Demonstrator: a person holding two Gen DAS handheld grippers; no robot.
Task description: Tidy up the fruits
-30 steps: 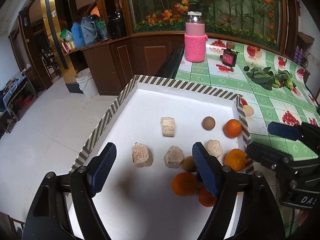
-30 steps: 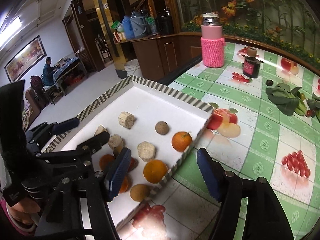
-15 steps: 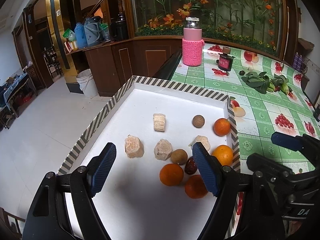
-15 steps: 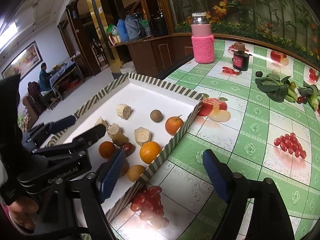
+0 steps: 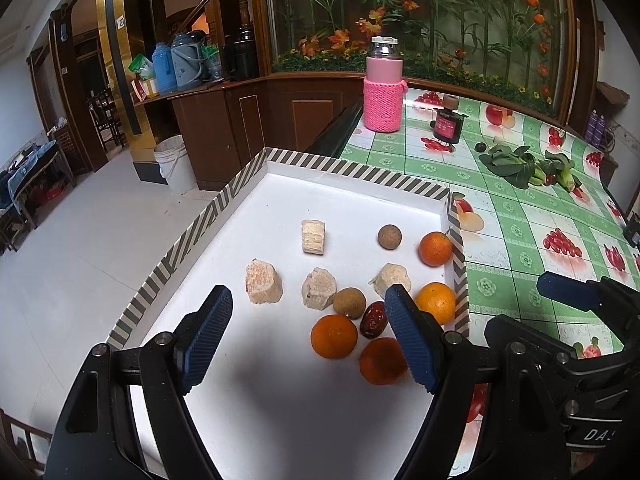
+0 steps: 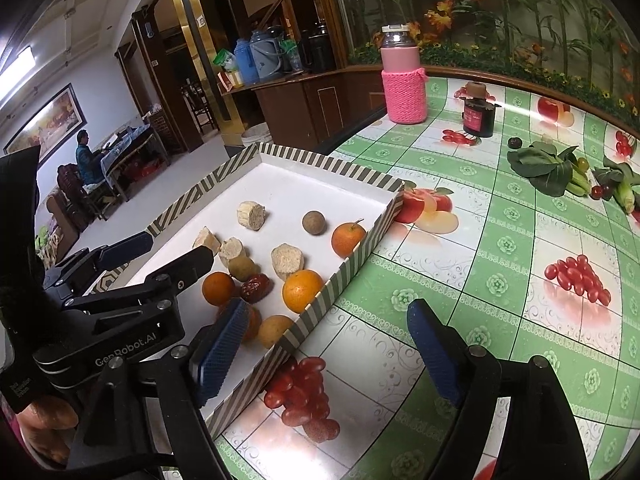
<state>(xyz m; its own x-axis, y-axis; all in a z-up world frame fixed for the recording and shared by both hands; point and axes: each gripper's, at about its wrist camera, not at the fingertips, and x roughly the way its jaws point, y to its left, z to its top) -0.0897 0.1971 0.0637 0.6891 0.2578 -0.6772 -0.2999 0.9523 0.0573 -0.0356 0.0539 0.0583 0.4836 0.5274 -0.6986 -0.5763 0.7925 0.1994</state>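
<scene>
A white tray with a striped rim [image 5: 352,170] [image 6: 360,258] holds several oranges [image 5: 334,336] [image 6: 302,290], several beige cut chunks [image 5: 263,288] [image 6: 251,215], brown round fruits [image 5: 389,237] [image 6: 313,223] and a red date [image 5: 373,324] [image 6: 256,288]. My left gripper [image 5: 308,338] is open and empty above the tray's near part. My right gripper [image 6: 332,346] is open and empty over the tray's right rim and the tablecloth. The left gripper also shows in the right wrist view [image 6: 160,252].
The table has a green fruit-print cloth [image 6: 500,248]. A pink-sleeved bottle [image 5: 383,92] [image 6: 403,80] and a dark jar [image 5: 447,124] [image 6: 478,114] stand at the back. Leafy greens [image 5: 516,164] [image 6: 548,168] lie at the far right. The tray overhangs the table's left edge above the floor.
Both grippers have pulled back and up from the tray, so more of the tray and fruit shows. Both stay open. The fruits have not moved.
</scene>
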